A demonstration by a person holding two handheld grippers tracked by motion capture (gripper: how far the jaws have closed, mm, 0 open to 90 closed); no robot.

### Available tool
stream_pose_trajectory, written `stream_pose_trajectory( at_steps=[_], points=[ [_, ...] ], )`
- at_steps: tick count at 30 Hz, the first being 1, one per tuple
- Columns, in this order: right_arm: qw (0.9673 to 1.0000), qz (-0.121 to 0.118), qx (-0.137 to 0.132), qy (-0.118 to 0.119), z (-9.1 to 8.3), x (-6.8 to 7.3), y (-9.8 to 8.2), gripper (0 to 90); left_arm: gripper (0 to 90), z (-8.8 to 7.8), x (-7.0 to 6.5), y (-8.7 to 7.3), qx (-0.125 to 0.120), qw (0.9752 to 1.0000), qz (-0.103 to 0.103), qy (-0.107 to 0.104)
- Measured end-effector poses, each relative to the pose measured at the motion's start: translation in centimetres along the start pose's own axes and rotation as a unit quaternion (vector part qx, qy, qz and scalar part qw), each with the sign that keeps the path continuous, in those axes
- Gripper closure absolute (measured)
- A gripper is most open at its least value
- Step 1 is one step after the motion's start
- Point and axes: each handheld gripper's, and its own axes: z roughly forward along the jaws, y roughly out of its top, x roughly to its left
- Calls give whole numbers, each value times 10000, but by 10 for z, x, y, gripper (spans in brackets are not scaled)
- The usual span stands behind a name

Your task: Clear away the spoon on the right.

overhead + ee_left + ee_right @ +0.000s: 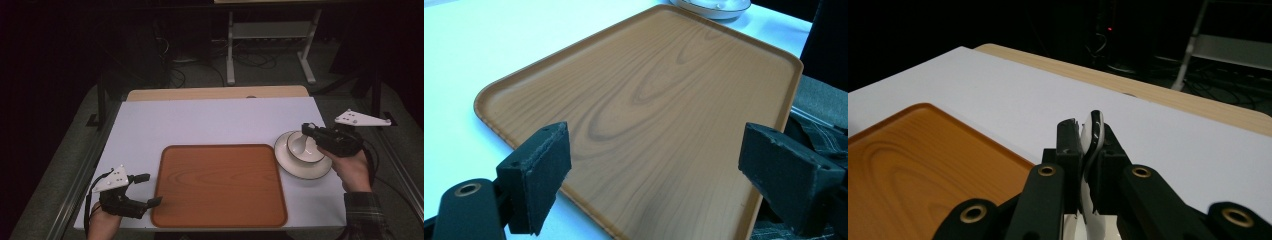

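White worktop (210, 122) w/ wooden tray (220, 185) at centre. Right gripper (311, 131) jaws clamped on white spoon (1093, 137), held over bowl (305, 146) on plate (300, 167) beside tray. Left gripper (145, 189) jaws wide open, nothing between, at tray's near-left corner.

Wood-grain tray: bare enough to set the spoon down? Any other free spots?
Yes. The orange-brown wood-grain plastic tray is bare inside its rim. The white table sheet beyond it is free too. It is crowded at right: a white bowl on a white plate, under the right gripper clamping the white spoon.
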Motion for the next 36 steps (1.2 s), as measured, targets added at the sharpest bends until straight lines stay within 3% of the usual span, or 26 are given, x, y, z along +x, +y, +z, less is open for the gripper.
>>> stream_pose_trajectory(
  at_steps=[3,12,20,31,36],
  points=[
    [9997,-132,39,203,2,11,5,838,130,0,0,0,-15,10000,-10,0],
    [9979,-377,125,515,6,33,11,839,130,0,0,0,-13,10000,-9,-2],
    [9934,-572,456,886,25,55,7,839,130,0,0,0,-24,10000,-7,-6],
    [9833,-760,1067,1260,55,78,-12,839,130,-1,0,0,-26,10000,2,-11],
    [9762,-958,1390,1362,67,92,-18,839,130,-1,0,0,-18,10000,0,-4]
  ],
)
